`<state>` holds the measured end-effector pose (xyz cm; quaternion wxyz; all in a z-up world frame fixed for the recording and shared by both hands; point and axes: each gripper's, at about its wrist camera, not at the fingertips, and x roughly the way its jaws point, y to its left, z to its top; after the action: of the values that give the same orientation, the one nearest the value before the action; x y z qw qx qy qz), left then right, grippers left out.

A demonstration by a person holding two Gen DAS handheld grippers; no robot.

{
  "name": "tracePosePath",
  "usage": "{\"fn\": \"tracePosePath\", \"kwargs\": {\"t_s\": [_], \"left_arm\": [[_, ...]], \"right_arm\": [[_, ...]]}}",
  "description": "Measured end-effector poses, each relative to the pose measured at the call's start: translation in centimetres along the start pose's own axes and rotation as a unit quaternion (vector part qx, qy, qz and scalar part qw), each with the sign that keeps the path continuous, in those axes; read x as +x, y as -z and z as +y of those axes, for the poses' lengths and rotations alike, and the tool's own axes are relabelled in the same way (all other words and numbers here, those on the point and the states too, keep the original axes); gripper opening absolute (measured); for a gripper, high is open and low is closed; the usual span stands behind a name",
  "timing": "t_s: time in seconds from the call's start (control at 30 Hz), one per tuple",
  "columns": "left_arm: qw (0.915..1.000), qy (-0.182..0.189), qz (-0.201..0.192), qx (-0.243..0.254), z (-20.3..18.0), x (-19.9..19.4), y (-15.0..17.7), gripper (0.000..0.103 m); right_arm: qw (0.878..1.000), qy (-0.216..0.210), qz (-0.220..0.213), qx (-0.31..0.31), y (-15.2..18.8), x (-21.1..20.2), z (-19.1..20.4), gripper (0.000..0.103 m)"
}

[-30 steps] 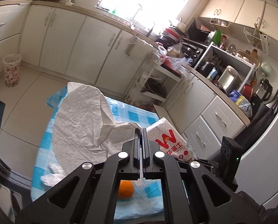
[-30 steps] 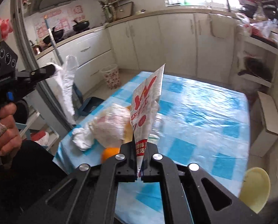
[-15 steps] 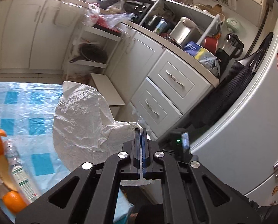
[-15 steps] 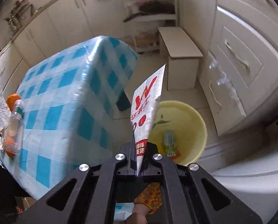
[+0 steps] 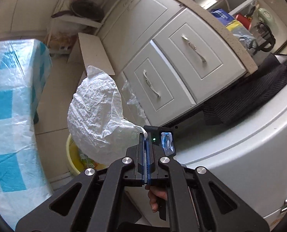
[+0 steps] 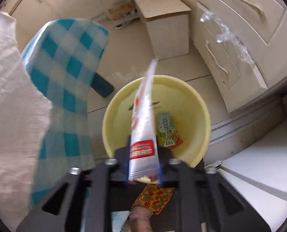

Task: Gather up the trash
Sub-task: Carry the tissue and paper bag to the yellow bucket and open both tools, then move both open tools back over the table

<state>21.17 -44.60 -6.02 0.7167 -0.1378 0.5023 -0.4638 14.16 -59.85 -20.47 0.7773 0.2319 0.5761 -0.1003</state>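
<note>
While hovering over the yellow basin [image 6: 198, 104] on the floor, releasing the red-and-white snack wrapper [image 6: 143, 119] from the right gripper [image 6: 143, 166]: fingers just parting to a narrow gap, wrapper lying loose between them, blurred and pointing down into the basin. Judging the drop as well placed, since the wrapper is hanging over the basin's middle. Advising a fuller opening of the fingers and a steady hold above the rim until the wrapper is falling clear, as a light film packet may be clinging to a pad or drifting sideways.

Pinching a corner of the crumpled white paper sheet [image 5: 97, 116] in the left gripper [image 5: 145, 150], fingers fully closed on it. Hanging beside and above the basin [image 5: 71, 154], seen in the left wrist view partly hidden behind the sheet. Advising that the paper be brought over the basin's centre before letting go, being broad enough to be catching the rim.

Holding one flattened green-and-yellow printed packet [image 6: 165, 129] already at the basin's bottom; nothing else showing inside. Standing just beside the tabletop [image 5: 10, 100] with its blue check cloth, near the white drawers [image 5: 174, 73].
</note>
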Motion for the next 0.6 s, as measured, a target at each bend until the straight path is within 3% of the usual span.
{"fn": "tracePosePath", "kwargs": {"t_s": [0.17, 0.3, 0.43, 0.57, 0.6], "left_arm": [[0.9965, -0.017, 0.031, -0.076, 3.4, 5.9, 0.2, 0.002], [0.9893, -0.047, 0.061, -0.124, 5.8, 10.2, 1.5, 0.002], [0.9812, -0.096, 0.103, -0.132, 7.0, 13.9, 3.2, 0.005], [0.9737, -0.142, 0.125, -0.128, 7.3, 14.8, 4.4, 0.042], [0.9736, -0.16, 0.118, -0.112, 6.9, 14.3, 4.6, 0.046]], "right_arm": [[0.998, 0.005, -0.014, 0.064, -0.8, -1.6, -3.0, 0.047], [0.989, 0.005, -0.08, 0.125, -1.1, -5.3, -5.0, 0.056], [0.98, -0.02, -0.151, 0.13, -1.3, -9.1, -4.3, 0.069], [0.974, -0.029, -0.197, 0.111, -1.4, -12.0, -2.5, 0.075], [0.973, -0.029, -0.202, 0.109, -1.5, -12.3, -2.2, 0.077]]}}
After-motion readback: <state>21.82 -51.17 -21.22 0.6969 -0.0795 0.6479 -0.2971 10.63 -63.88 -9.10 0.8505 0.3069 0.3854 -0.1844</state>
